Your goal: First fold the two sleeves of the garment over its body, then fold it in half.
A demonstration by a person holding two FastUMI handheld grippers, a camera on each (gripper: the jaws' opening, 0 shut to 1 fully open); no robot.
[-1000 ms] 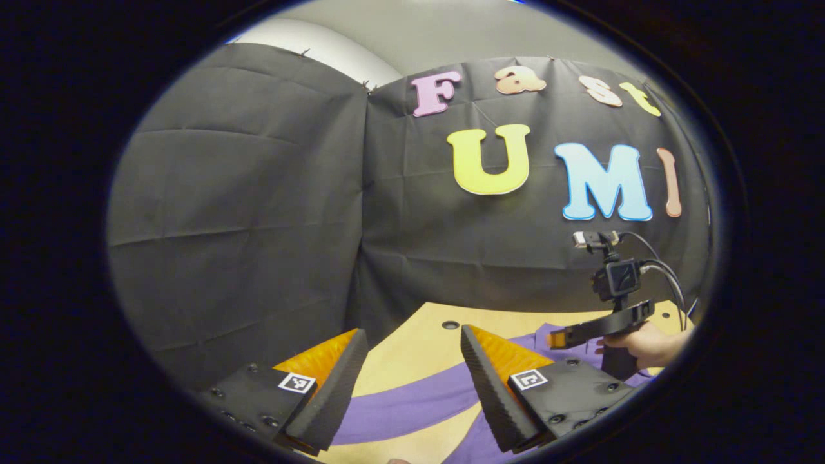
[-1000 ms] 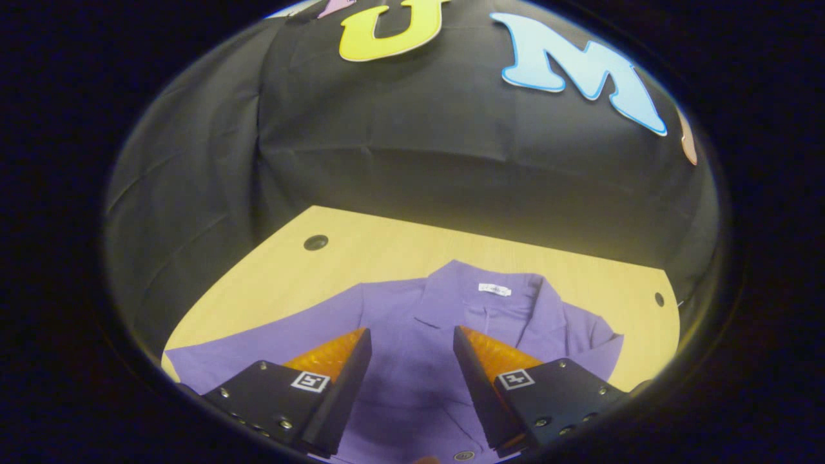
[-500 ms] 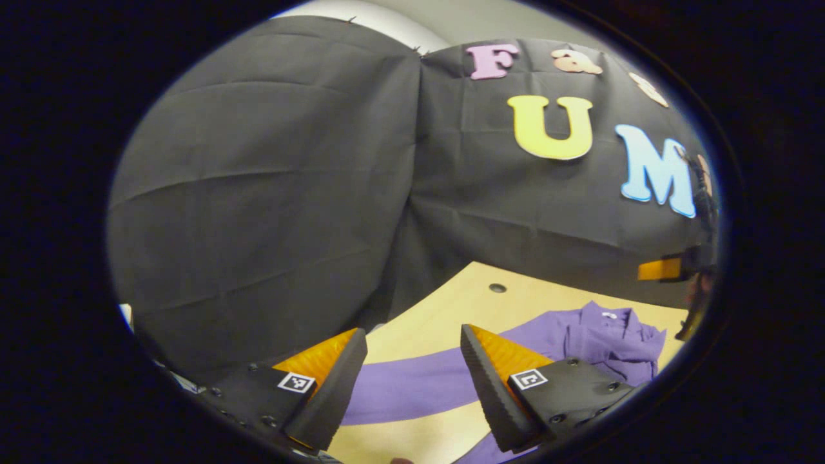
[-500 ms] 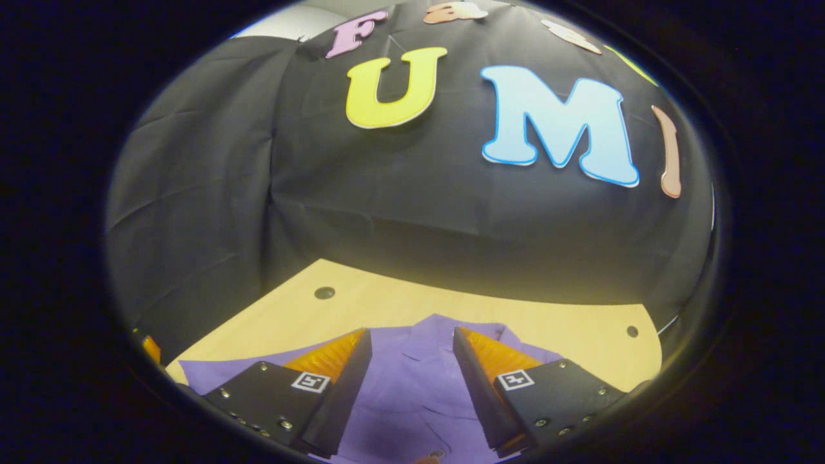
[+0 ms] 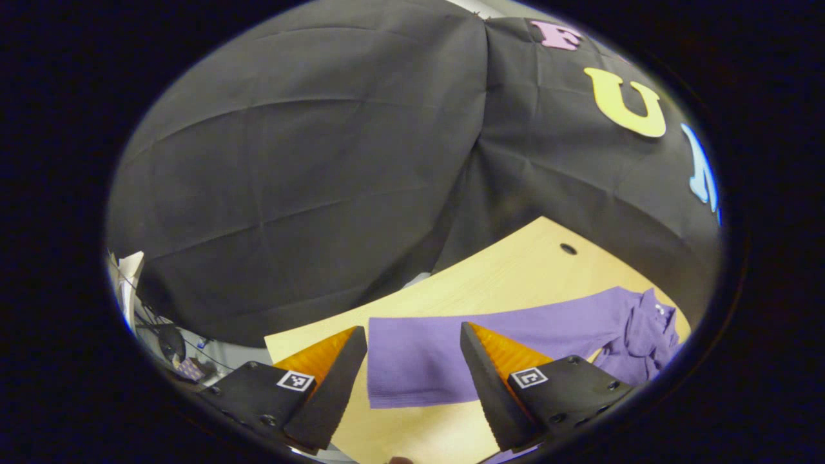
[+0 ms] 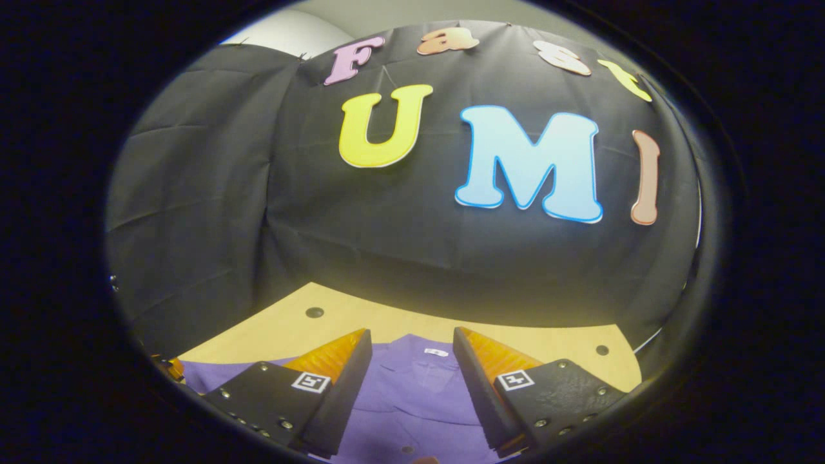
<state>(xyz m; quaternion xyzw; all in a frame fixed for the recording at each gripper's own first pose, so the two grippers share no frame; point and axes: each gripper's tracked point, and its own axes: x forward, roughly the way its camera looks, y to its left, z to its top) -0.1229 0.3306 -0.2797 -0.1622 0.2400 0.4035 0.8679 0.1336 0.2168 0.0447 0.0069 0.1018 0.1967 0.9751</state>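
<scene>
Purple garment [image 5: 515, 335] lies flat on the wooden table [image 5: 515, 270], one sleeve [image 5: 419, 370] stretched toward 9 o'clock, cuff between the parted left tongs [image 5: 412, 380]. Right tongs [image 6: 410, 380], also spread and empty, frame the collar [image 6: 425, 354] at 12 o'clock.

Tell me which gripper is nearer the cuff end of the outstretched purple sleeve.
Left. The left gripper hangs open right over the sleeve's cuff end on the table. The right gripper sits open over the shirt's collar, farther away.
</scene>
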